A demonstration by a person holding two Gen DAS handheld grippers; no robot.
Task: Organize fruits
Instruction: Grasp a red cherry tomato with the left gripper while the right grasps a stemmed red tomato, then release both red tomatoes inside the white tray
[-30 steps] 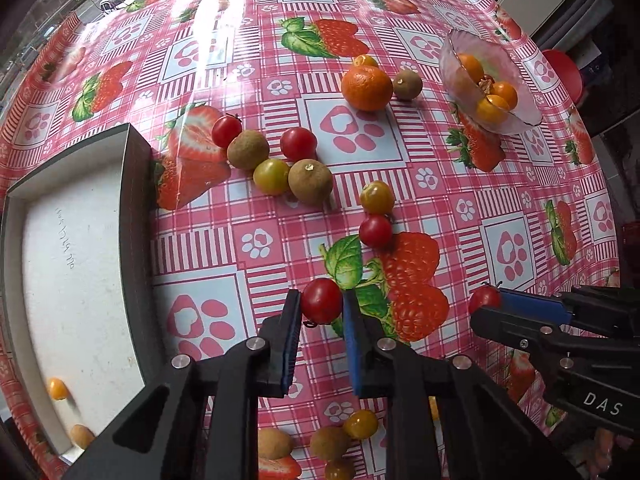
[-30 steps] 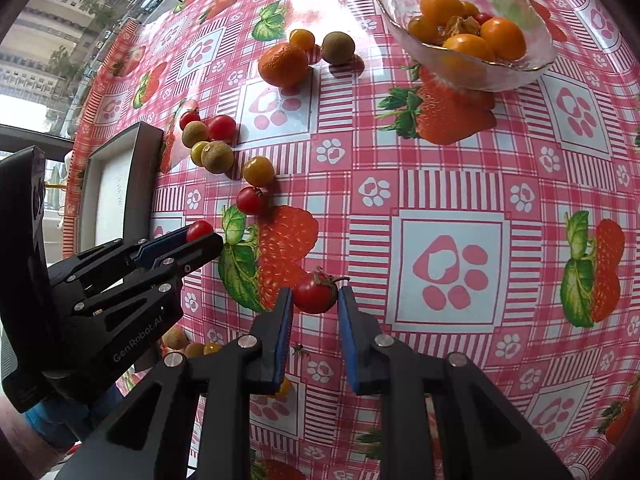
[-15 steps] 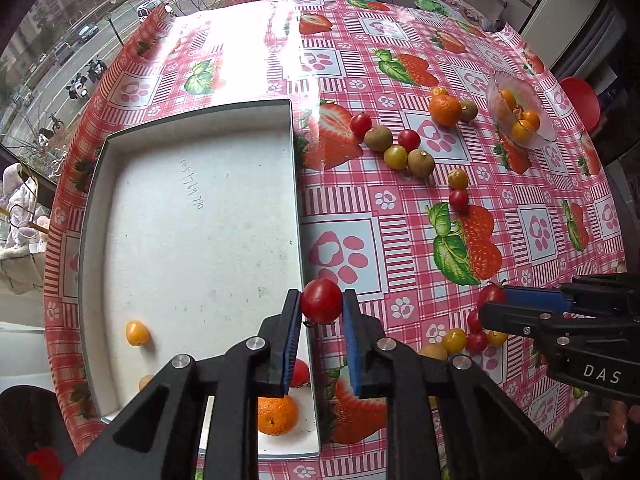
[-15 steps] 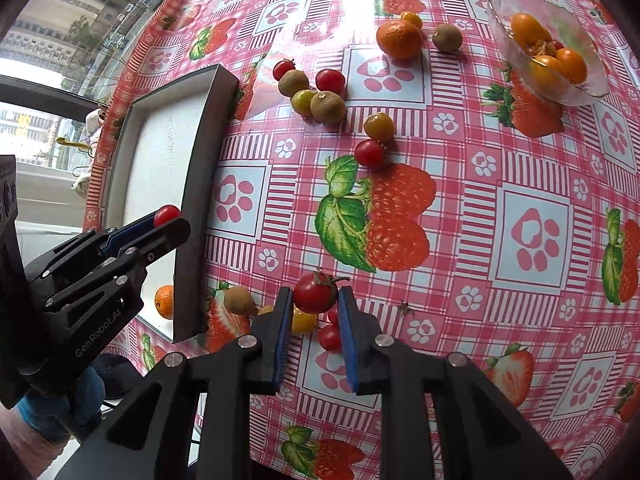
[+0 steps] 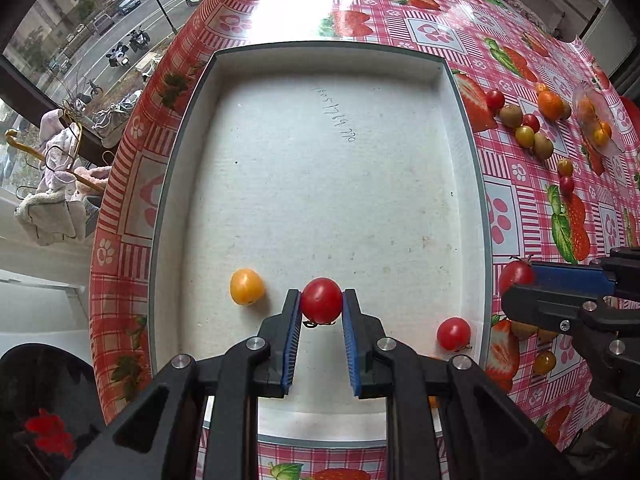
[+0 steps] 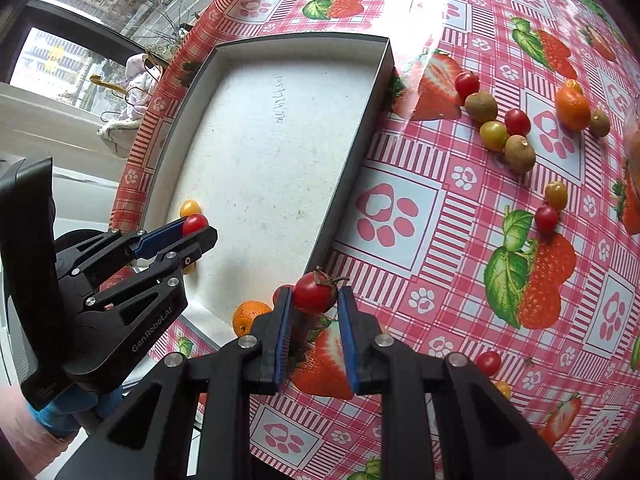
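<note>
My left gripper (image 5: 321, 304) is shut on a red cherry tomato (image 5: 321, 300) and holds it over the near part of the white tray (image 5: 320, 184). It also shows in the right wrist view (image 6: 195, 225). My right gripper (image 6: 315, 300) is shut on a red tomato with a green stem (image 6: 315, 292), above the tray's right wall near its near corner. In the tray lie a yellow tomato (image 5: 247, 286), a red tomato (image 5: 453, 333) and an orange (image 6: 250, 316).
Loose tomatoes, kiwis and an orange (image 6: 573, 108) lie on the strawberry tablecloth (image 6: 400, 208) right of the tray. A glass bowl (image 5: 598, 126) with orange fruit stands far right. More small fruits (image 6: 489, 362) lie near the table's front edge. The table edge (image 5: 100, 240) runs left of the tray.
Both grippers have moved left with their tomatoes. The left one now hangs over the tray's inside; the right one has reached the tray's right wall.
</note>
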